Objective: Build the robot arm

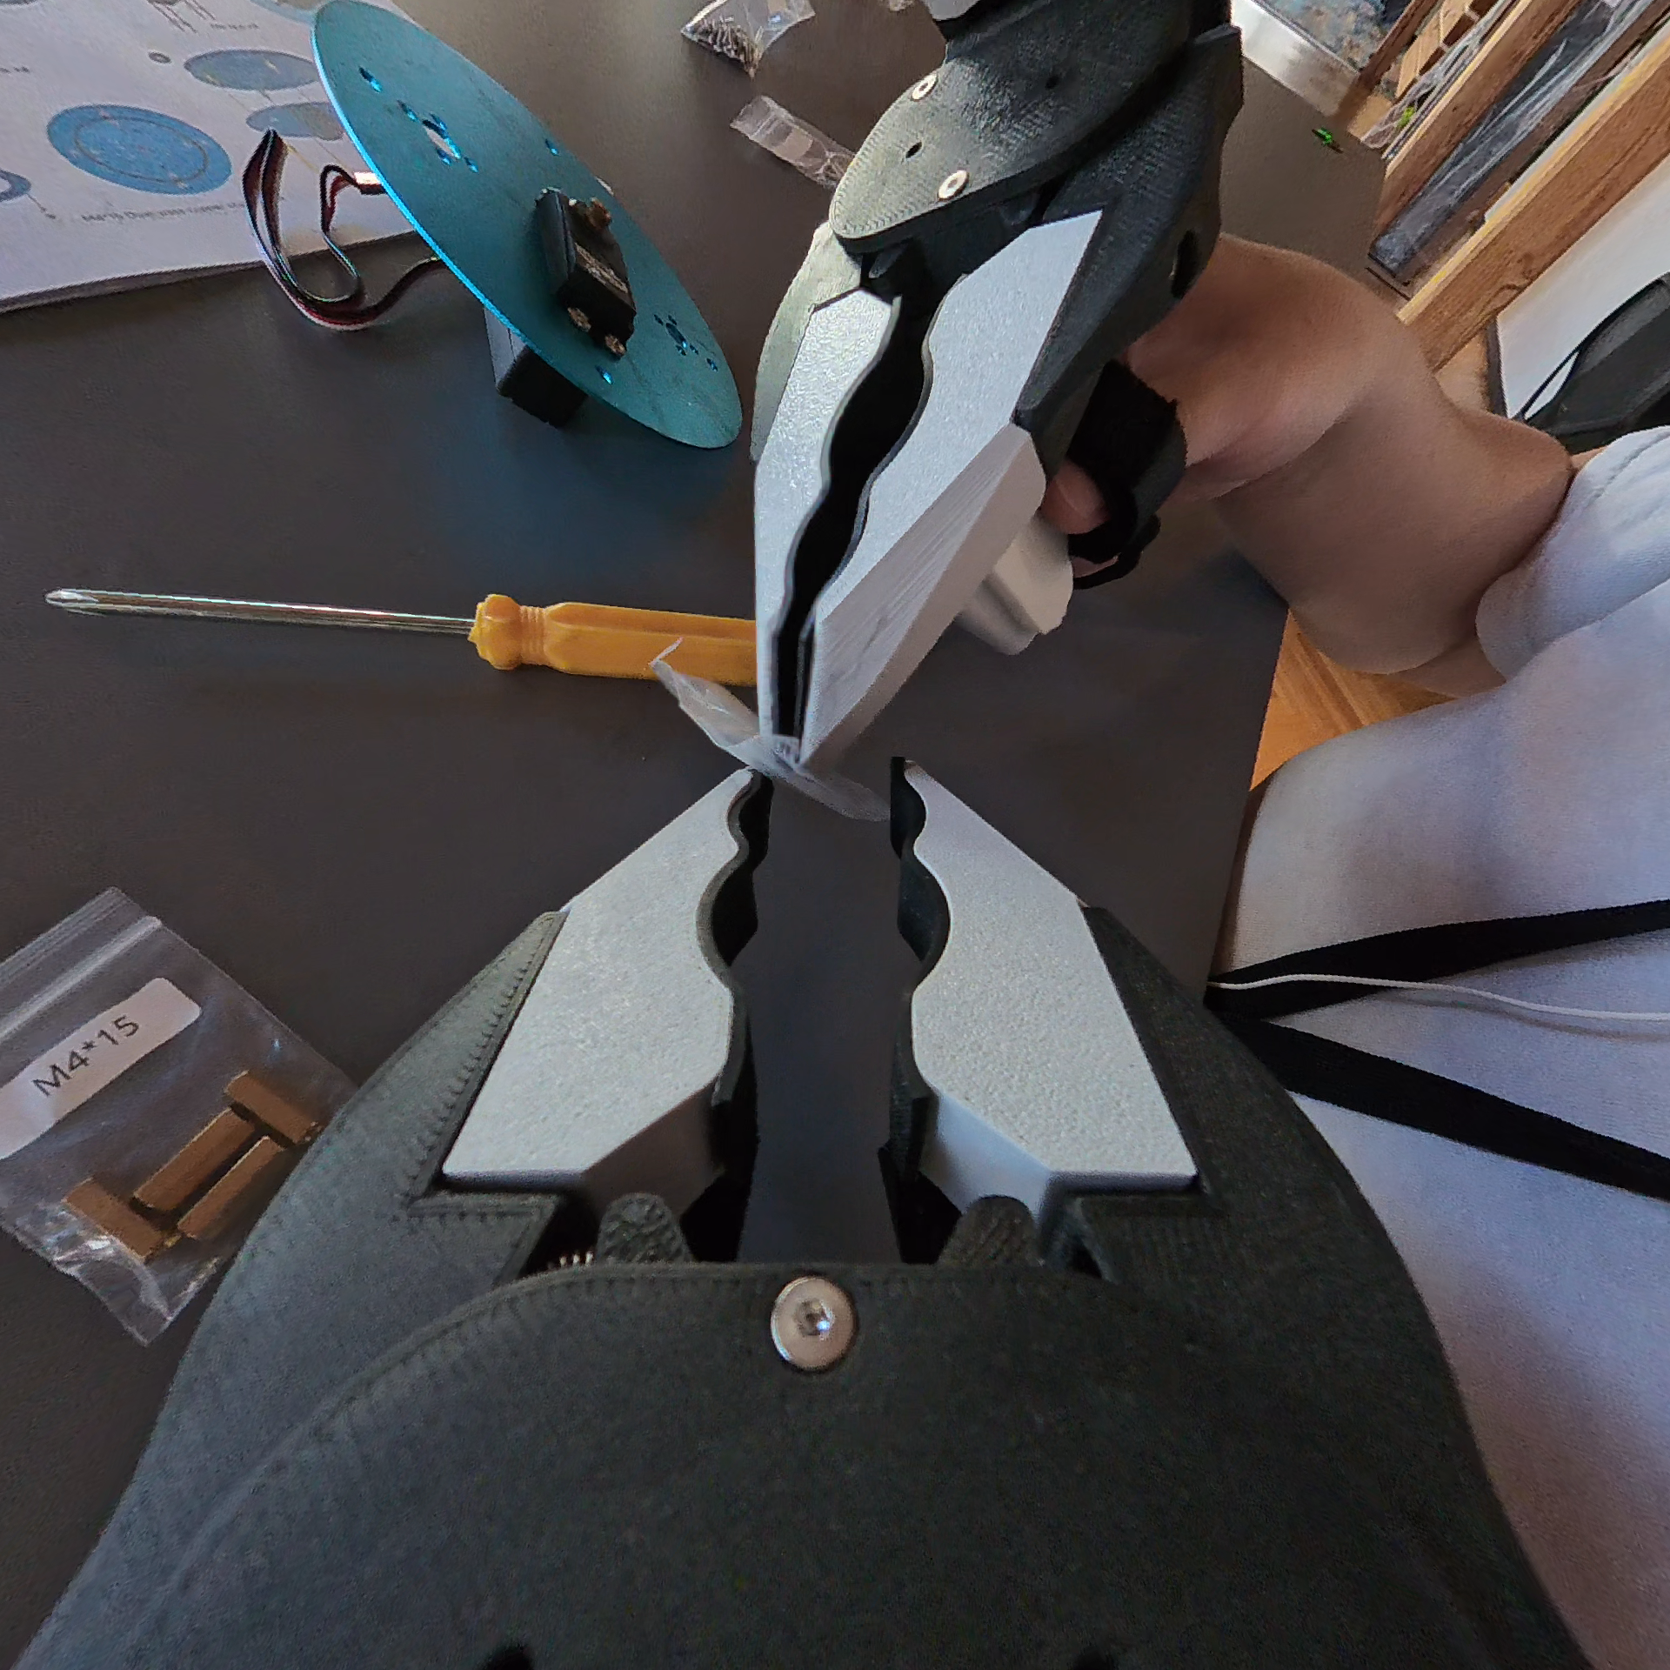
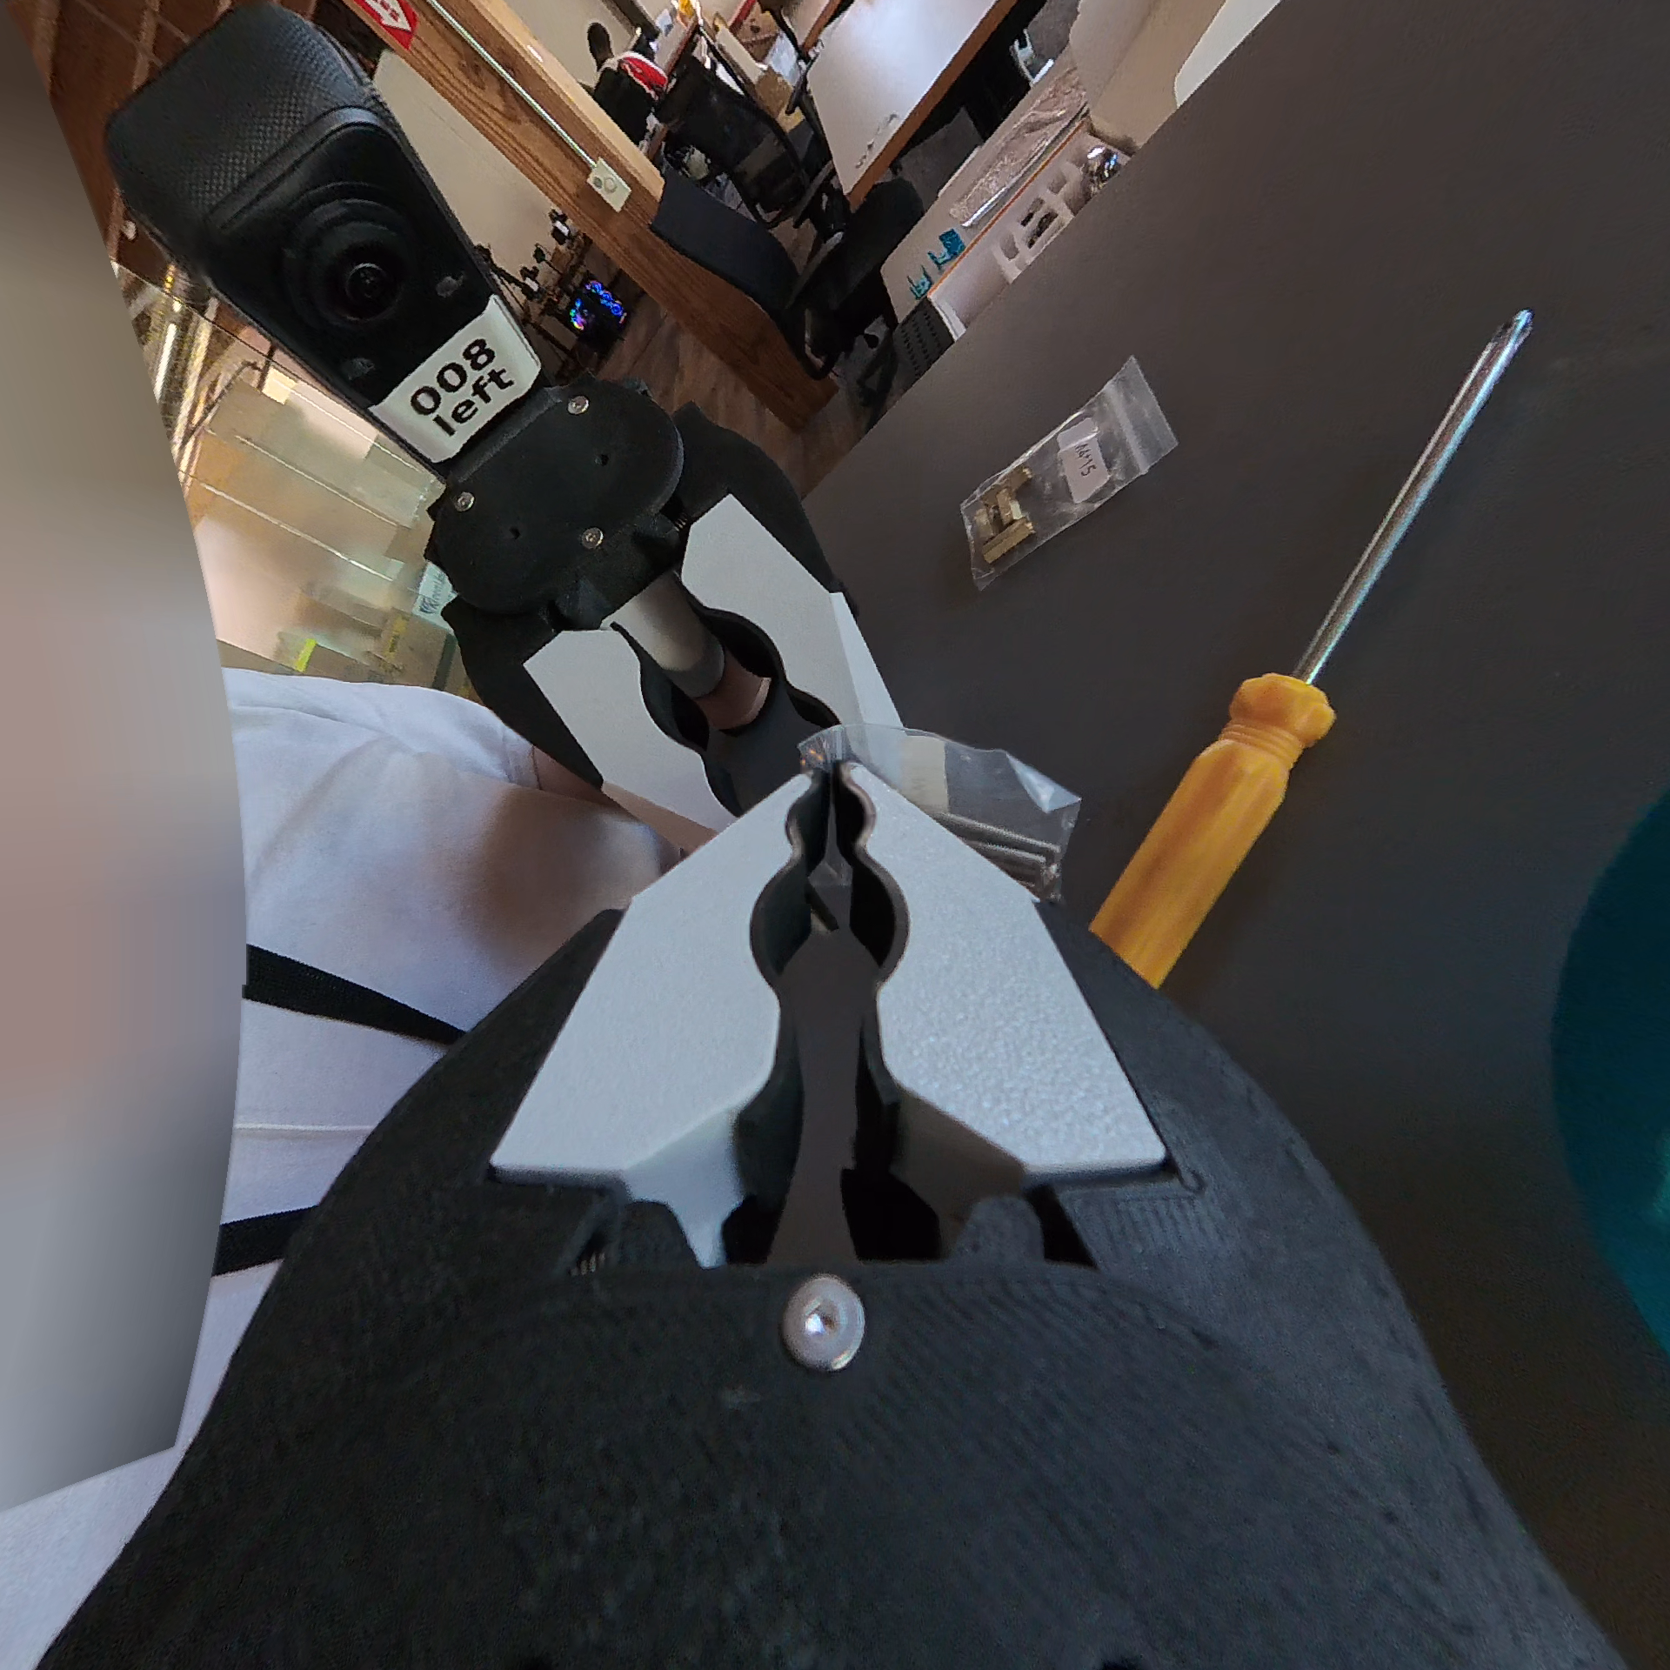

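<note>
My right gripper (image 2: 831, 773) is shut on the top edge of a small clear plastic bag (image 2: 994, 818) that holds several long screws, and keeps it above the dark table (image 1: 271, 813). In the left wrist view the right gripper (image 1: 788, 745) comes down from above with the bag (image 1: 723, 714) pinched at its tips. My left gripper (image 1: 827, 782) is open, and its fingertips (image 1: 745, 795) sit right at the bag's lower end. It also shows in the right wrist view (image 2: 777, 736), open, just behind the bag.
A yellow-handled screwdriver (image 1: 587, 633) lies on the table beyond the grippers. A teal round plate (image 1: 434, 117) with a black servo (image 1: 587, 262) and its cable stands tilted at the back left. A zip bag of brass spacers (image 1: 136, 1111) lies near left. A printed sheet (image 1: 108, 136) and two small bags (image 1: 795, 136) lie farther back. My left and right fingertips are right by each other. About 5 cm separates my left fingertips from the yellow-handled screwdriver (image 1: 587, 633). It is also in sight in the right wrist view (image 2: 1201, 788).
</note>
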Available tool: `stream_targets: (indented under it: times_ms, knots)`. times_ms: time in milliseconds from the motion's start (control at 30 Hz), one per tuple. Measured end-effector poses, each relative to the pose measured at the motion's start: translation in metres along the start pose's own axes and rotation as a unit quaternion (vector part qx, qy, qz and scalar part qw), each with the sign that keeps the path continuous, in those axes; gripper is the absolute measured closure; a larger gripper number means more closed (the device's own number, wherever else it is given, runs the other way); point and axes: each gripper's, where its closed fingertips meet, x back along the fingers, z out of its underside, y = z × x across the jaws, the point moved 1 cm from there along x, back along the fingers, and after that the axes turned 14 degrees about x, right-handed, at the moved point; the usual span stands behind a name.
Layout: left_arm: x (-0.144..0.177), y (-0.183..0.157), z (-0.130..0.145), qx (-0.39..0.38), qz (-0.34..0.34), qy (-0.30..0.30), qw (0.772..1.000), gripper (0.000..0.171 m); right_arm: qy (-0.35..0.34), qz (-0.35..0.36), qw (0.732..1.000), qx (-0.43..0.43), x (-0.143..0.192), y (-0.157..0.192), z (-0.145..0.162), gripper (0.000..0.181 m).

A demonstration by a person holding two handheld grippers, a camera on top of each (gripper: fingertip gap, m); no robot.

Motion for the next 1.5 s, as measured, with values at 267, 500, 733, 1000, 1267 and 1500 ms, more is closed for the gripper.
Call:
stream_targets:
  times_ms: [267, 500, 733, 1000, 1267, 1500]
  knots:
    - [0.012, 0.000, -0.008, 0.063, 0.055, -0.030, 0.996, 0.152, -0.025, -0.005, 1.000, -0.002, 0.005, 0.001, -0.008, 0.181]
    - [0.020, -0.003, -0.011, 0.094, 0.089, -0.045, 0.991, 0.155, -0.030, 0.002, 0.999, 0.010, 0.007, 0.002, -0.011, 0.181]
    - [0.033, -0.002, -0.021, 0.119, 0.096, -0.081, 0.985, 0.160, -0.023, 0.030, 0.999, 0.016, 0.008, -0.005, -0.010, 0.181]
    - [0.034, 0.004, -0.021, 0.091, 0.010, -0.088, 0.992, 0.163, -0.028, 0.013, 1.000, -0.004, 0.000, 0.000, -0.009, 0.181]
    - [0.028, 0.003, -0.012, 0.110, 0.031, -0.074, 0.991, 0.171, -0.033, 0.000, 0.999, -0.025, -0.003, 0.001, -0.007, 0.181]
    - [0.028, 0.009, -0.004, 0.076, -0.006, -0.058, 0.995, 0.171, -0.021, -0.007, 0.999, -0.031, -0.008, 0.001, -0.002, 0.181]
